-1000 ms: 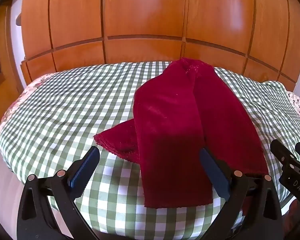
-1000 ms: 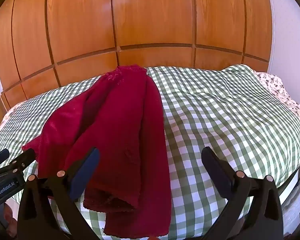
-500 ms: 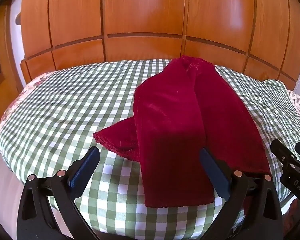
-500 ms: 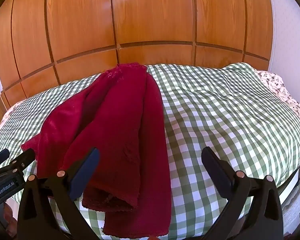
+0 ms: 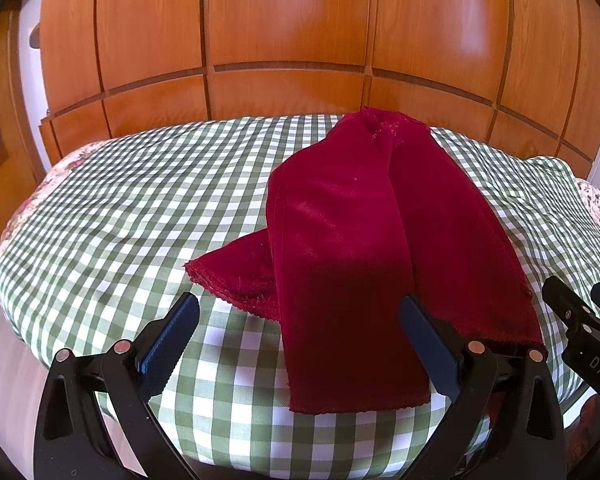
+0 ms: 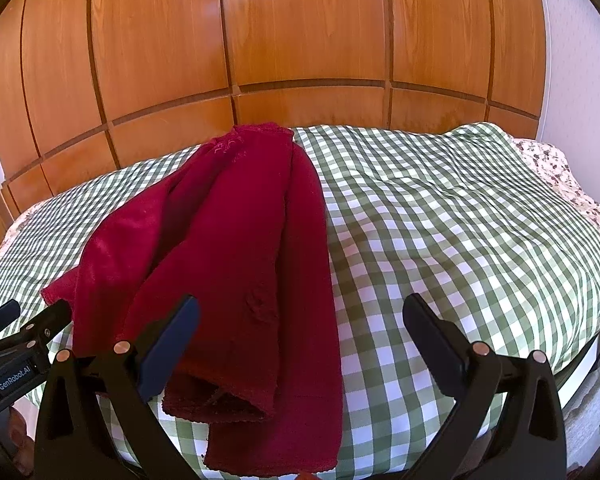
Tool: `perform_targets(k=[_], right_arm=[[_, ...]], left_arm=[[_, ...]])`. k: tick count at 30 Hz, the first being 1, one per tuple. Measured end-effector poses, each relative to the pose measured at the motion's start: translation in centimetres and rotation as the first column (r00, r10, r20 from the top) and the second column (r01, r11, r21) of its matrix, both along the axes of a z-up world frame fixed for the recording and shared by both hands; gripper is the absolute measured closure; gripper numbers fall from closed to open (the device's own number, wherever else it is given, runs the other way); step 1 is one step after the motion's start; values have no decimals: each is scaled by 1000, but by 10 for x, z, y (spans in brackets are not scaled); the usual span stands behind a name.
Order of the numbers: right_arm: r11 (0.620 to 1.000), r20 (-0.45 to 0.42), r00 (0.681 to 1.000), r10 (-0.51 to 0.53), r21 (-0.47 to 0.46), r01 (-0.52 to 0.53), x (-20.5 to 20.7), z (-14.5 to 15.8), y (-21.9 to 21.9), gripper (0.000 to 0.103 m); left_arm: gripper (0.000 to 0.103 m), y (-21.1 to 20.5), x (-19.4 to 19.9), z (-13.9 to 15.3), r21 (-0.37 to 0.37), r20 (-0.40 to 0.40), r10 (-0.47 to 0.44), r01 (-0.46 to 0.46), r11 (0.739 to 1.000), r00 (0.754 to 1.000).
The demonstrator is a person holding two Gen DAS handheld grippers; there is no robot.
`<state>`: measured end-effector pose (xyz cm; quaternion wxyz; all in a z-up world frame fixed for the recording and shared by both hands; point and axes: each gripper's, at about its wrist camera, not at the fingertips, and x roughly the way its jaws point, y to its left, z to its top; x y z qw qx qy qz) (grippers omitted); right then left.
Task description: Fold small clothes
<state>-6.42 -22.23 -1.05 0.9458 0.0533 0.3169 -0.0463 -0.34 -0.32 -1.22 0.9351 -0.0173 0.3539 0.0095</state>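
A dark red velvet garment (image 5: pixel 352 240) lies lengthwise on the bed, folded into long overlapping panels, with a lace-edged corner sticking out to the left. It also shows in the right wrist view (image 6: pixel 236 260). My left gripper (image 5: pixel 300 344) is open and empty, held above the garment's near end. My right gripper (image 6: pixel 300 344) is open and empty, above the garment's near right edge. The right gripper's side shows at the right of the left wrist view (image 5: pixel 584 340). The left gripper's side shows at the left of the right wrist view (image 6: pixel 16 344).
The bed has a green-and-white checked cover (image 5: pixel 112 216) (image 6: pixel 460 232) with a floral sheet at its edges. A wooden panelled wardrobe (image 5: pixel 292 32) stands right behind the bed. A white wall (image 6: pixel 580 60) is at the right.
Both grippers have lifted or tilted slightly, so the bed sits a little lower in view. The garment has not moved.
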Motion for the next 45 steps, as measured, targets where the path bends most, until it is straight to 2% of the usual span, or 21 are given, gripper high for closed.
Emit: perform_targets(k=[29,45], right_arm=[[1000,-16,1000,8,7,-8,5,-1,-1,2],[1000,-29,999,18,9,-18,6,-5,1,2]], left_arm=[[4,-4,4,-2,-1,-18,-10,10,1000,1000],[4,-2,7,-9,-9,-55,-1,0,1000,999]])
